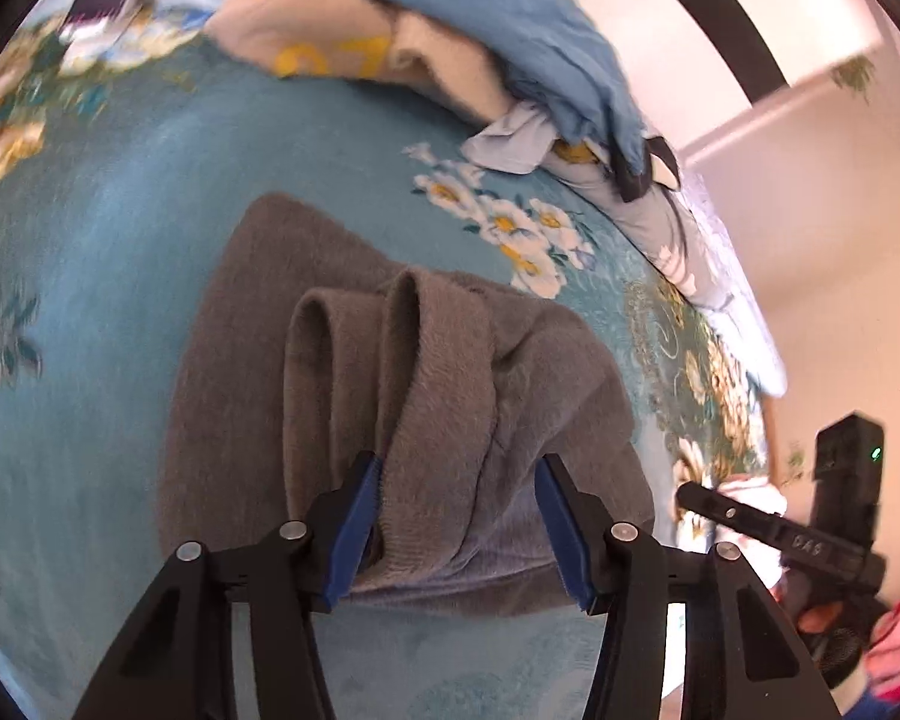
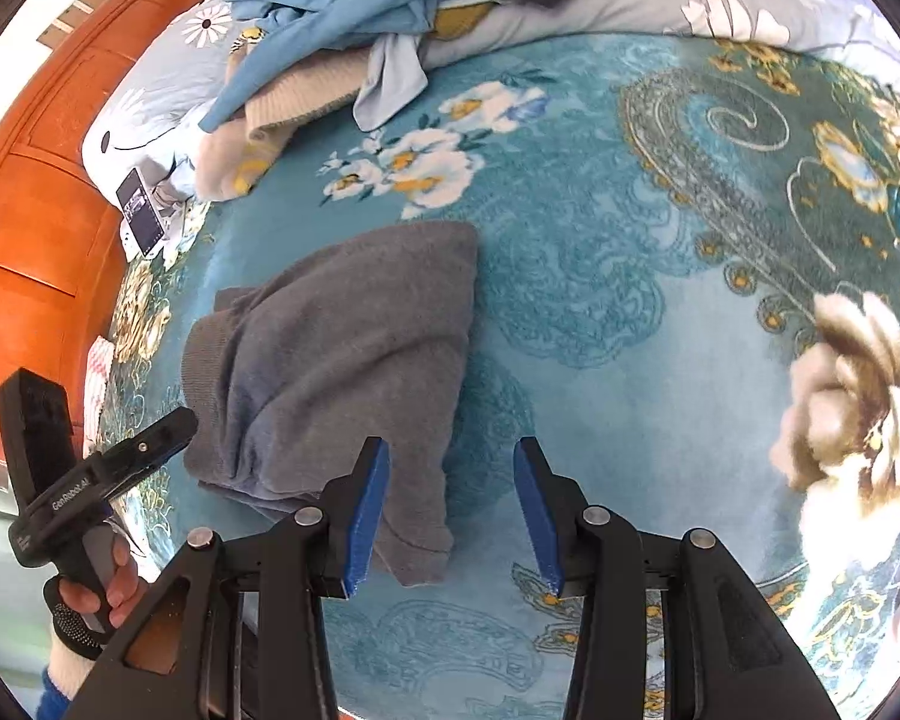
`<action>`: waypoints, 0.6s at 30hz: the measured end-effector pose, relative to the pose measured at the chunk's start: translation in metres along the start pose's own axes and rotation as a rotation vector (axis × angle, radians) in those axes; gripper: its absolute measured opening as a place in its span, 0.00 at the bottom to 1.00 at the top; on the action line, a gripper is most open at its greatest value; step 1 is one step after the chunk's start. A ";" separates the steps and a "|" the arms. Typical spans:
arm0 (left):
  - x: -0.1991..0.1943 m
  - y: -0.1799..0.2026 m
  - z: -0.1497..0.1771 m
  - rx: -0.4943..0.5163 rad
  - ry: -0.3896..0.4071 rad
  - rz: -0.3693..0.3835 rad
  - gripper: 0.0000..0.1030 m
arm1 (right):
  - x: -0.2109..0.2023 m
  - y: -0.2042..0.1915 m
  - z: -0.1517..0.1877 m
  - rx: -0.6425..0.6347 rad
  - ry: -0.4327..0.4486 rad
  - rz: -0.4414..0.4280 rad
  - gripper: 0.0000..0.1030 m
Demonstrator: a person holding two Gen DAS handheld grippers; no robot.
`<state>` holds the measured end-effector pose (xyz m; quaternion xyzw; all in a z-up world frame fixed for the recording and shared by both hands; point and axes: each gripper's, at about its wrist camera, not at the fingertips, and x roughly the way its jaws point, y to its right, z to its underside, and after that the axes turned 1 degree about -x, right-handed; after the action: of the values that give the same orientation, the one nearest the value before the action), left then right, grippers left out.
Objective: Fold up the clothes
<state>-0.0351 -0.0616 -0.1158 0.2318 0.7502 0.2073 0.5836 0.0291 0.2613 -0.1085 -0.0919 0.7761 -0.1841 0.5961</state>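
Note:
A grey sweater (image 1: pixel 342 372) (image 2: pixel 330 348) lies folded on the teal flowered blanket (image 1: pixel 120 210) (image 2: pixel 630 372). My left gripper (image 1: pixel 459 525) hangs over the sweater's near edge, jaws apart, with a raised ridge of grey fabric between the blue pads (image 1: pixel 357 531); the pads do not clearly squeeze it. In the right wrist view the left gripper (image 2: pixel 171 429) points at the sweater's left edge, held by a gloved hand (image 2: pixel 105 591). My right gripper (image 2: pixel 450 516) stands open above the sweater's near right corner, nothing clamped. It also shows at the right edge of the left wrist view (image 1: pixel 708 504).
A loose pile of blue and beige clothes (image 1: pixel 450 42) (image 2: pixel 342 18) sits at the far side of the bed. A phone (image 2: pixel 141 213) lies on the pale bedding at the left, beside orange wooden furniture (image 2: pixel 30 210). The bed's edge and a white wall (image 1: pixel 822 300) are to the right.

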 end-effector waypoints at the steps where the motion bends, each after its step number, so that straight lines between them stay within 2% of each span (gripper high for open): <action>1: 0.004 -0.002 0.001 -0.009 -0.011 -0.016 0.55 | 0.002 0.002 0.001 0.008 -0.006 -0.006 0.43; 2: 0.008 -0.001 0.002 -0.009 -0.024 -0.033 0.55 | 0.004 0.003 0.001 0.016 -0.011 -0.013 0.43; 4: 0.013 0.001 0.003 -0.003 -0.033 -0.061 0.42 | 0.004 0.005 0.002 0.024 -0.010 -0.028 0.43; 6: 0.011 -0.001 0.003 -0.025 -0.018 -0.075 0.14 | 0.002 0.006 0.002 0.026 -0.005 -0.039 0.43; 9: 0.001 -0.011 0.003 -0.099 0.013 -0.035 0.09 | -0.002 0.013 0.002 0.036 0.008 -0.045 0.43; 13: -0.027 -0.013 -0.001 -0.142 0.080 0.033 0.07 | -0.005 0.023 0.000 0.062 0.020 -0.055 0.43; 16: -0.048 -0.012 -0.005 -0.138 0.110 0.033 0.07 | -0.006 0.028 0.000 0.070 0.024 -0.065 0.43; 18: -0.046 -0.020 -0.004 -0.146 0.091 -0.032 0.07 | -0.004 0.029 0.001 0.071 0.022 -0.075 0.43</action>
<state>-0.0317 -0.1046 -0.0904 0.1671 0.7624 0.2623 0.5675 0.0331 0.2893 -0.1161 -0.0975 0.7715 -0.2348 0.5832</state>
